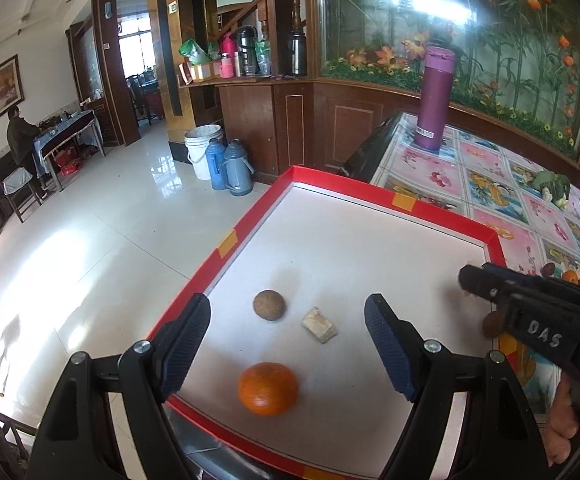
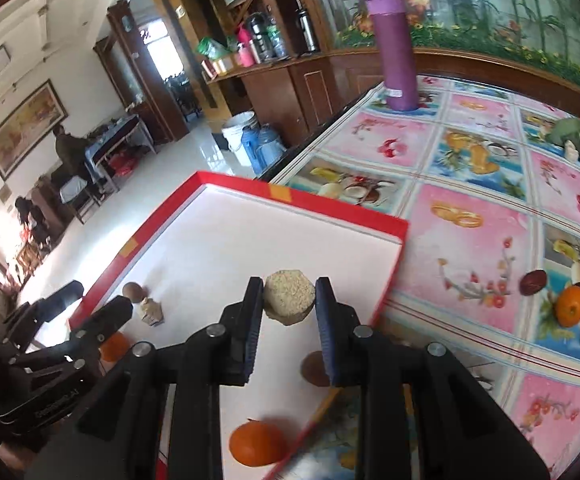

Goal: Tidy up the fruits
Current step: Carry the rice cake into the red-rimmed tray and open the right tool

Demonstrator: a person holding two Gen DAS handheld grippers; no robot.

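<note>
A red-rimmed tray point(image 1: 250, 220) with a white floor lies at the table's left edge. In it lie an orange point(image 1: 268, 388), a small brown round fruit point(image 1: 269, 305) and a pale wrapped piece point(image 1: 319, 325). My left gripper point(image 1: 288, 344) is open above them, the orange between its fingers. My right gripper point(image 2: 290, 300) is shut on a beige hexagonal cake point(image 2: 289, 297) and holds it over the tray point(image 2: 386, 224). Below it lie a second orange point(image 2: 256, 442) and a brown fruit point(image 2: 314, 368). The right gripper also shows at the right of the left wrist view point(image 1: 466, 276).
On the fruit-patterned tablecloth point(image 2: 470, 184) lie another orange point(image 2: 571, 306), a dark red date point(image 2: 533, 281), pale pieces and a green vegetable point(image 2: 578, 138). A purple flask point(image 2: 394, 48) stands at the back. Past the table's left edge is the tiled floor with thermoses point(image 1: 226, 168).
</note>
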